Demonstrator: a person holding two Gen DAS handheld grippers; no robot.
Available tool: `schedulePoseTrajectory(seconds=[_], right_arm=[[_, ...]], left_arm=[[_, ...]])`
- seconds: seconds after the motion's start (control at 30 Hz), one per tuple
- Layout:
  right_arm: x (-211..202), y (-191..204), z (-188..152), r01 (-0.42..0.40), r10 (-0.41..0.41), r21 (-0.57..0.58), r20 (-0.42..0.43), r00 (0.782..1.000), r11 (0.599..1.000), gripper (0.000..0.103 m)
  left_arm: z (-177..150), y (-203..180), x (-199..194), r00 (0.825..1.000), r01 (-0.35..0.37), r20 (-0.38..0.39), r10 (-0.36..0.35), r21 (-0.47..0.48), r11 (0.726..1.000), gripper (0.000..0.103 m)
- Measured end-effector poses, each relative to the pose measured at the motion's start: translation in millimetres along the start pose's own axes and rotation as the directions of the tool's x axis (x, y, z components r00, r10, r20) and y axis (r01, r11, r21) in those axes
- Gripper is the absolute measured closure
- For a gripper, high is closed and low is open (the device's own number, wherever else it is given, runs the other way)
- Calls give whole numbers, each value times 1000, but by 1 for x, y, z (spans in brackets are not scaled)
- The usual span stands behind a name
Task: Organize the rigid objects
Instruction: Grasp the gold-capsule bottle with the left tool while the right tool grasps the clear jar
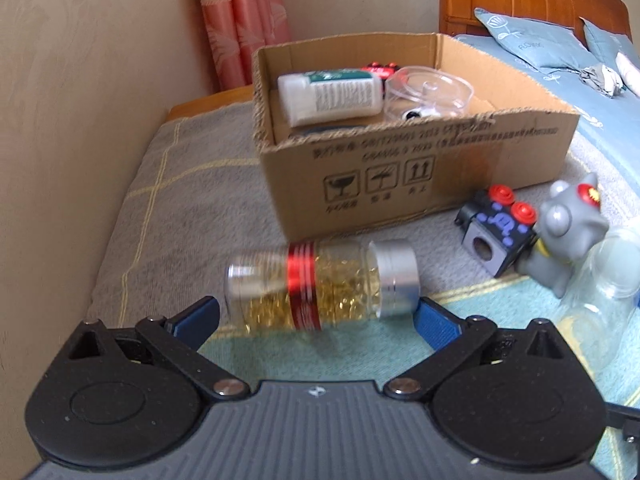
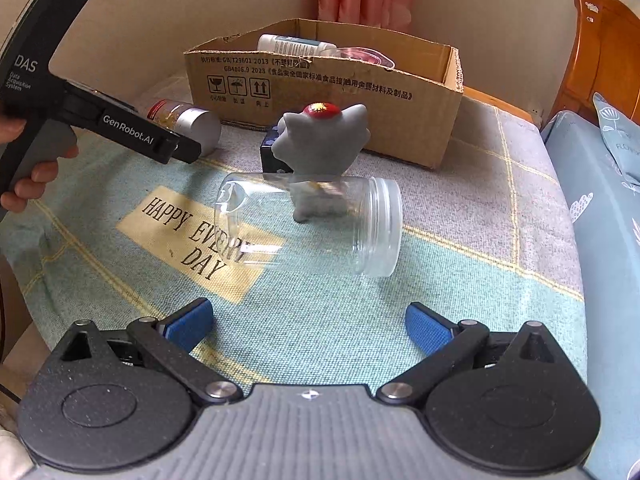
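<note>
**Two grippers spread wide over bottle and jar on a bedside mat**

My left gripper (image 1: 316,316) is spread wide, its blue pads on either side of a capsule bottle (image 1: 320,284) that lies on its side on the mat (image 1: 180,200), silver cap pointing right; I cannot tell whether either pad touches it. My right gripper (image 2: 308,324) is likewise spread and holds nothing, hovering near an empty clear jar (image 2: 312,224) lying on its side, mouth to the right, just beside the mat's "HAPPY EVERY DAY" patch. Behind the jar stands a grey toy figure (image 2: 320,148) with a black cube (image 1: 496,232) tucked against it. Farther back sits the open cardboard box (image 1: 400,176), already holding a white bottle (image 1: 328,96) and a clear round container (image 1: 428,92), with a pink curtain (image 1: 240,20) beyond
</note>
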State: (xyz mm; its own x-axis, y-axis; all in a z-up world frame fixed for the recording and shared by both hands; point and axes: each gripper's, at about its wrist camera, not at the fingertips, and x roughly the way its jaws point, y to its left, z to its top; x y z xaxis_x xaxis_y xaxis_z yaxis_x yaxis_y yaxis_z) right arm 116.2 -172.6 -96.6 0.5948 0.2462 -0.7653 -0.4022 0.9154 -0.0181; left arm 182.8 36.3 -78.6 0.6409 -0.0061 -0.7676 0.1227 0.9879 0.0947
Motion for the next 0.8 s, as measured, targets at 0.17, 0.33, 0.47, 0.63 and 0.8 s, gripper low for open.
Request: schedulePoseTrajectory(seconds=[0.17, 0.33, 0.47, 0.63, 0.8], right_arm=[[0, 1, 0, 0, 0, 0, 0, 1000, 1000, 0], [0, 1, 0, 1, -1, 1, 0, 1000, 1000, 0], [3, 3, 1, 8, -8, 8, 3, 1000, 1000, 0], [5, 4, 3, 16, -16, 17, 6, 1000, 1000, 0], [6, 5, 4, 18, -18, 19, 6, 1000, 1000, 0]], left_arm=[[-3, 8, 11, 999, 52, 4, -51, -77, 996, 1], [-2, 5, 13, 999, 43, 25, -41, -78, 996, 1], [-1, 2, 16, 999, 44, 34, -41, -81, 996, 1], [3, 0, 22, 998, 60, 42, -56, -93, 994, 1], [4, -1, 23, 997, 54, 62, -48, -94, 994, 1]])
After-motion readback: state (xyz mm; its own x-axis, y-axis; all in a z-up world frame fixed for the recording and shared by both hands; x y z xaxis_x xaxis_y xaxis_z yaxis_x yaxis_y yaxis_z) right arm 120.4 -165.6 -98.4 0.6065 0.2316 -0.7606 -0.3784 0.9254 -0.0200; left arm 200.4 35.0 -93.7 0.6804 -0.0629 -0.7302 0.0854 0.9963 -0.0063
